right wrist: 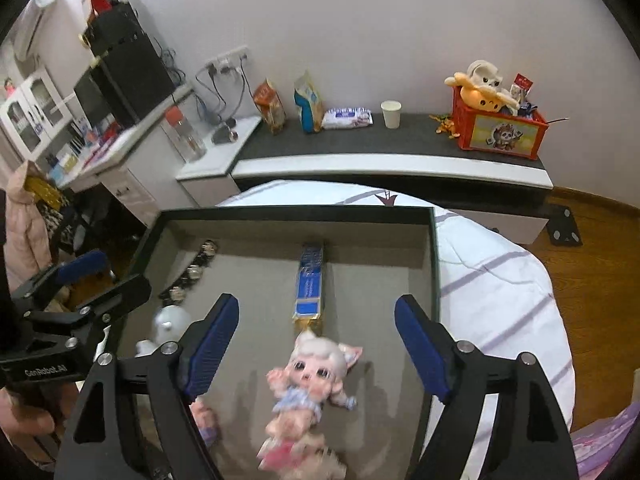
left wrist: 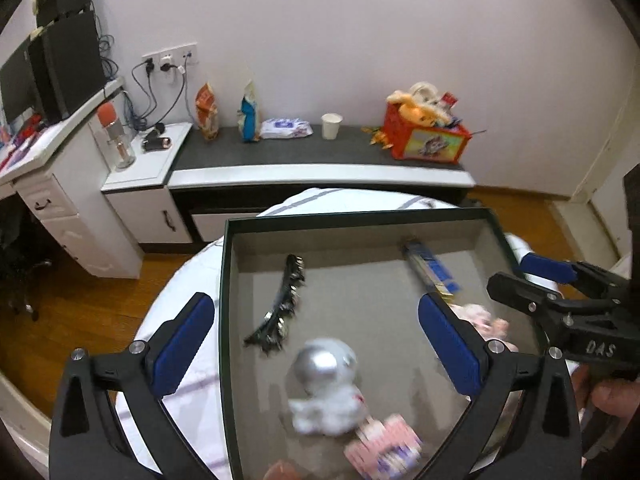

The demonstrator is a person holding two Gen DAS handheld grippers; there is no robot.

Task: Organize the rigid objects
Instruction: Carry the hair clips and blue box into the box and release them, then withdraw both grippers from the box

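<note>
Both grippers, left gripper [left wrist: 316, 344] and right gripper [right wrist: 316, 344], hover with jaws released, empty. Centre the right one over the doll [right wrist: 312, 380] in the tray [right wrist: 296, 214] before closing.

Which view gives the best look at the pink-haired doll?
The right wrist view: the doll lies whole on the tray floor between the open right gripper's fingers. In the left wrist view only a blurred bit shows behind a finger.
</note>
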